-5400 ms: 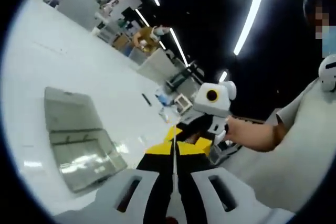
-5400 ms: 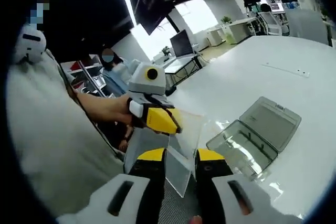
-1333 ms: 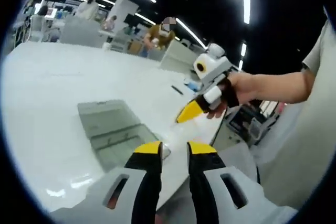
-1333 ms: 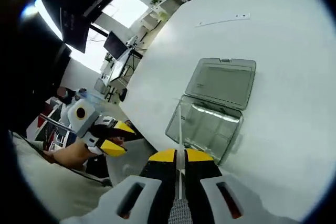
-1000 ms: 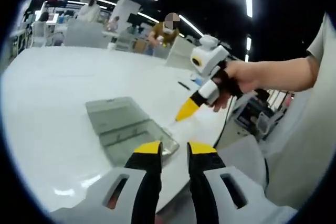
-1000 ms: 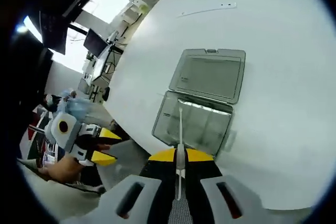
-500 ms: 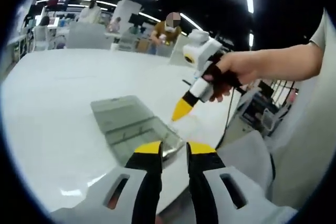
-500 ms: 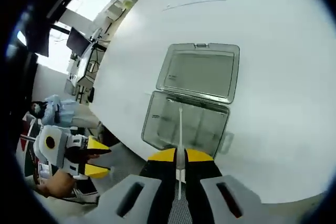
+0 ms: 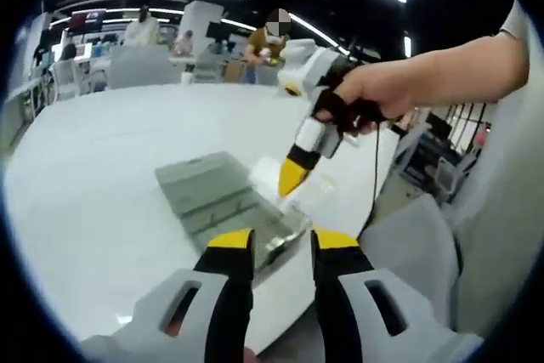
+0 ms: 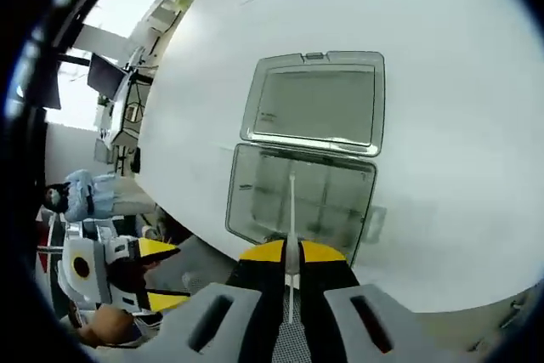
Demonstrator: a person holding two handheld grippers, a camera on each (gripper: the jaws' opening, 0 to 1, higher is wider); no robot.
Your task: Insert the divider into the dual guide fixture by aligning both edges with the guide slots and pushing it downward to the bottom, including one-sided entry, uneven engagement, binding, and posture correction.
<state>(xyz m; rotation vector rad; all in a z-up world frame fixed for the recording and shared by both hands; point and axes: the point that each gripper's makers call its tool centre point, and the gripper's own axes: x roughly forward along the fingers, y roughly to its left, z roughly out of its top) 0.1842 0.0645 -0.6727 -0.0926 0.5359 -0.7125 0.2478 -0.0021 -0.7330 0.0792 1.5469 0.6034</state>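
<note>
The fixture is a clear plastic box, open on the white table. Its slotted base (image 10: 299, 200) lies nearest me and its lid (image 10: 313, 101) lies flat behind it. My right gripper (image 10: 287, 252) is shut on the thin clear divider (image 10: 291, 206), seen edge-on and hanging over the middle of the base. In the left gripper view, a hand holds that right gripper (image 9: 293, 178) tip-down over the box (image 9: 223, 203), with the clear divider (image 9: 316, 191) faint beside its yellow tip. My left gripper (image 9: 282, 241) is open, holds nothing and hovers at the table's near edge, short of the box.
The white table (image 10: 459, 125) spreads wide around the box, and its rounded edge runs just below the base. The left gripper (image 10: 127, 282) and a hand show off the table's edge at lower left. People and desks (image 9: 144, 40) stand far behind.
The right gripper has carried the divider further over the box's base and tipped more downward. The left gripper has drawn nearer to the box, its jaws slightly wider apart.
</note>
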